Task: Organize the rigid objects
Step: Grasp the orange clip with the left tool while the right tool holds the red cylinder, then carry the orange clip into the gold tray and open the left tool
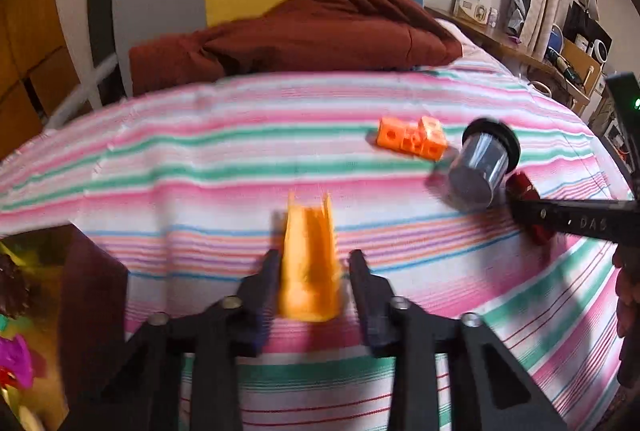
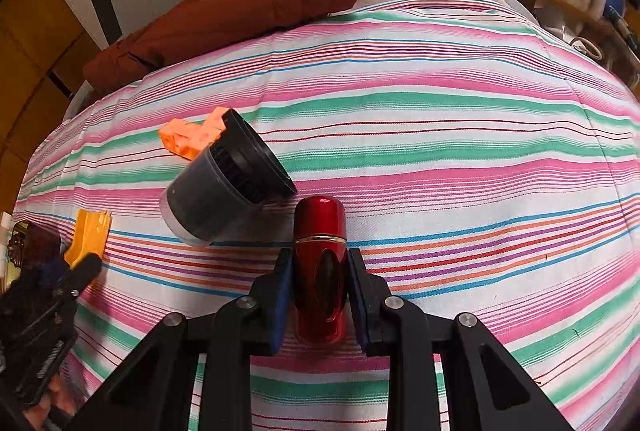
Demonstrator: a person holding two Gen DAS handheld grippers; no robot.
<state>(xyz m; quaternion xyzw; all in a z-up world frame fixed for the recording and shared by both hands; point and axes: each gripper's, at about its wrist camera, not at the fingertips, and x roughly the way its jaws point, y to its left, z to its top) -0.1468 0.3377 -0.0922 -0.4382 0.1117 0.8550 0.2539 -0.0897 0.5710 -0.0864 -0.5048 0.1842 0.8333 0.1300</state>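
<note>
Between left gripper [image 1: 314,263] jaws: orange piece [image 1: 309,263], grip unclear | right gripper [image 2: 320,263] jaws clamped on red bottle [image 2: 320,271]

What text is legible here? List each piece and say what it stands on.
"DAS": pale letters on the black arm of the right tongs, seen from the left wrist view; the marking may run on out of sight.
White box on the shelf: printed lettering and a picture, too small and blurred to read.
No lettering shows on the other objects.

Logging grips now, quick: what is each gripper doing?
Left gripper: around the yellow piece, grip unclear.
Right gripper: shut on the red bottle.
</note>
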